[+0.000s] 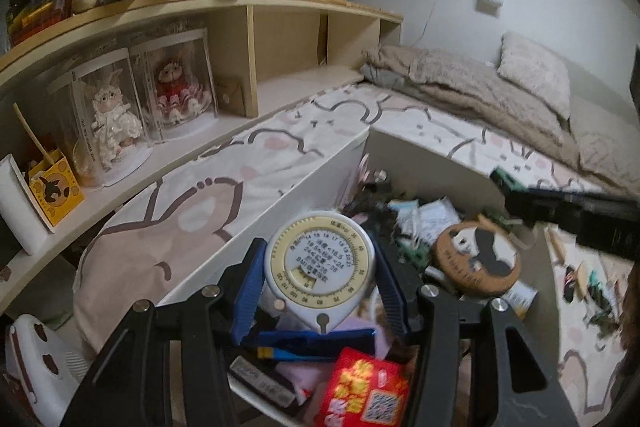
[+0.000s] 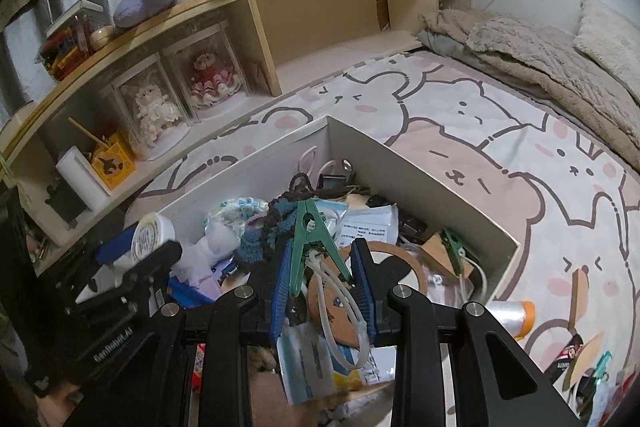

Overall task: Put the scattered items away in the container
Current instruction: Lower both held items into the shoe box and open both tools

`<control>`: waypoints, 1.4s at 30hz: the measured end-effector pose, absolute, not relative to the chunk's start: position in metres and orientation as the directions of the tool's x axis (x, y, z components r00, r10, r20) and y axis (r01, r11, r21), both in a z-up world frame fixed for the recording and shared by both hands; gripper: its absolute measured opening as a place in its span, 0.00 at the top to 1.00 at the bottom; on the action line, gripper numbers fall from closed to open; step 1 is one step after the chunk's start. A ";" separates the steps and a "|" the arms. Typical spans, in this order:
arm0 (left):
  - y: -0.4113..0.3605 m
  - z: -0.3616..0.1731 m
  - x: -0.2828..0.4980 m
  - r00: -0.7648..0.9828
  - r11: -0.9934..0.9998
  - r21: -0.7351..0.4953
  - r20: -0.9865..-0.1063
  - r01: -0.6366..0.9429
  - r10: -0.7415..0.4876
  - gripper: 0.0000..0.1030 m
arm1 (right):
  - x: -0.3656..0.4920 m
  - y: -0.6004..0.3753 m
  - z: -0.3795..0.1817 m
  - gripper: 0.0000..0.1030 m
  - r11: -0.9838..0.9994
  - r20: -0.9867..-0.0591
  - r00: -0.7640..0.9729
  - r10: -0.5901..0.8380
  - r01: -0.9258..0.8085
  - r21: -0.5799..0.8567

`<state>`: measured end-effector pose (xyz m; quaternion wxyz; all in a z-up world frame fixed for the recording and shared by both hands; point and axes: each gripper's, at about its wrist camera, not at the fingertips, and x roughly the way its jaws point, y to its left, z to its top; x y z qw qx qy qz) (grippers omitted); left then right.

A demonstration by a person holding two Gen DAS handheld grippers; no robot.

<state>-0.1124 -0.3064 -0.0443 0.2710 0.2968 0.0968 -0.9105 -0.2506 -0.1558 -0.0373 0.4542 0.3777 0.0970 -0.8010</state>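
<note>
In the left wrist view my left gripper [image 1: 320,255] is shut on a white round tape measure [image 1: 318,267] with a yellow dial, held over the open white box [image 1: 420,155]. The box holds several items, among them a panda coaster [image 1: 476,259] and a red packet [image 1: 364,395]. My right gripper [image 2: 322,261] is shut on a green clothespin [image 2: 310,235] with a white cord loop [image 2: 344,311] hanging from it, above the same box [image 2: 420,179]. The left gripper [image 2: 132,267] with the tape measure [image 2: 150,233] shows at the left of the right wrist view. The right gripper [image 1: 580,215] enters the left wrist view from the right.
The box stands on a bed sheet with cartoon animals [image 2: 500,155]. Loose items lie on the sheet to its right, including a foil roll with an orange cap [image 2: 512,315]. A wooden shelf [image 2: 320,11] with doll cases runs along the left. A beige blanket [image 2: 540,59] lies at the far end.
</note>
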 end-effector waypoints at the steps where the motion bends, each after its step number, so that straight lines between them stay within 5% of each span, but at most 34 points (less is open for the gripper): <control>1: -0.308 -0.048 -0.112 -0.659 -0.831 0.006 -0.606 0.557 -0.446 0.49 | -0.251 -0.158 -0.038 0.70 -0.569 -0.697 -0.300 -0.652 0.801 0.188; 15: -0.319 -0.066 -0.107 -0.571 -0.812 0.083 -0.669 0.578 -0.475 0.48 | -0.268 -0.180 -0.045 0.70 -0.601 -0.730 -0.314 -0.608 0.782 0.164; 19: -0.319 -0.064 -0.105 -0.583 -0.810 0.063 -0.662 0.583 -0.471 0.26 | -0.271 -0.186 -0.042 0.70 -0.601 -0.732 -0.320 -0.602 0.784 0.152; 42: -0.323 -0.063 -0.108 -0.612 -0.826 0.028 -0.658 0.563 -0.439 0.22 | -0.302 -0.244 -0.067 0.71 -0.607 -0.796 -0.337 -0.503 0.793 0.048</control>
